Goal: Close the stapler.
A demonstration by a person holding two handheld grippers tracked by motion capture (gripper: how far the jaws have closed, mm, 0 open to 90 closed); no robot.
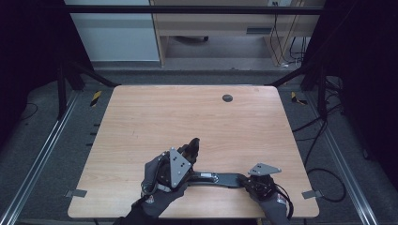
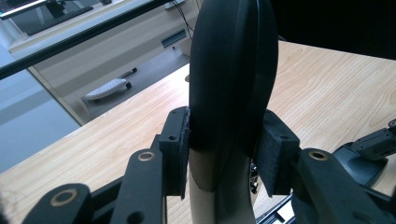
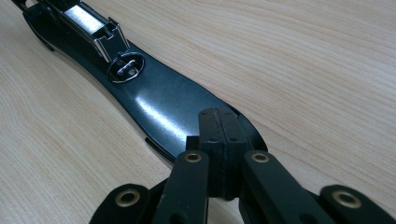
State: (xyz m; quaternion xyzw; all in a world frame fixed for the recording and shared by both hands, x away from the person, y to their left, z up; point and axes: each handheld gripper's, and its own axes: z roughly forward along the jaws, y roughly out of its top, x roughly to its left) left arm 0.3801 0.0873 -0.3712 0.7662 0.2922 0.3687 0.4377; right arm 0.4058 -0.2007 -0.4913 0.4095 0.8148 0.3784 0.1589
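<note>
A long glossy black stapler-like base (image 1: 218,178) lies near the table's front edge. It carries a round metal plate (image 3: 125,69) and a metal channel (image 3: 88,21). My left gripper (image 1: 190,152) is shut on a black oval cover piece (image 2: 229,60), which stands upright between its pads (image 2: 177,149); that piece (image 1: 193,144) rises above the base's left end. My right gripper (image 3: 219,135) is shut, pads together, with its tips resting at the right end of the base (image 3: 159,102). In the high view my right gripper (image 1: 244,180) sits at the front right.
The wooden table (image 1: 187,112) has a dark round grommet (image 1: 227,98) near its far edge. A black frame bar (image 1: 197,9) crosses overhead. Cables (image 1: 324,173) lie on the floor to the right. A wooden desk (image 1: 220,28) stands beyond.
</note>
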